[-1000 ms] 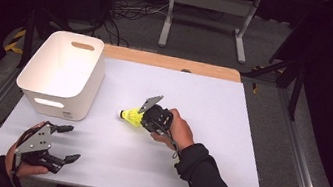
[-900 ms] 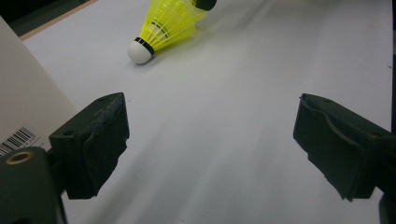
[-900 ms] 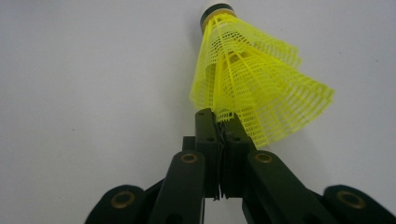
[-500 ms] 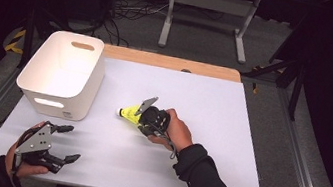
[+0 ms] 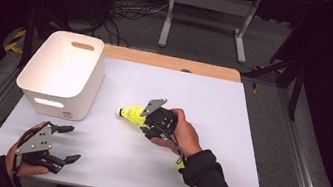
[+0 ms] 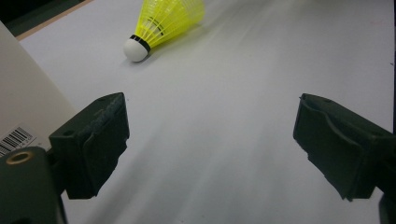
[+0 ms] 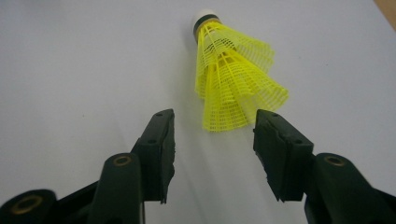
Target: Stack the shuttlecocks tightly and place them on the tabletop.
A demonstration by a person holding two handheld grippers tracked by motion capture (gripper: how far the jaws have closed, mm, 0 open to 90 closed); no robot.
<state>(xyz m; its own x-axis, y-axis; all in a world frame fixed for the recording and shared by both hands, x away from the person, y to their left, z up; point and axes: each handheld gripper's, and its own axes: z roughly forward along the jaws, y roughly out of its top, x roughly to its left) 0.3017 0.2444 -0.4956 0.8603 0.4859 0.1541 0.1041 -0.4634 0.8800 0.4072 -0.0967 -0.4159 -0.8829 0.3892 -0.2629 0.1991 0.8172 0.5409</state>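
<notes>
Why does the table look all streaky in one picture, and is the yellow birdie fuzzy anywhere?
Left gripper view: the white table shows motion-blur streaks, though the shuttlecock stays fairly sharp. Right gripper view: its yellow skirt looks crisp, casting a soft shadow. High view: bright table, dark surroundings, shuttlecock small.

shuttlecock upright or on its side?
On its side: the shuttlecock lies flat on the table, cork pointing away from the open right gripper.
</notes>
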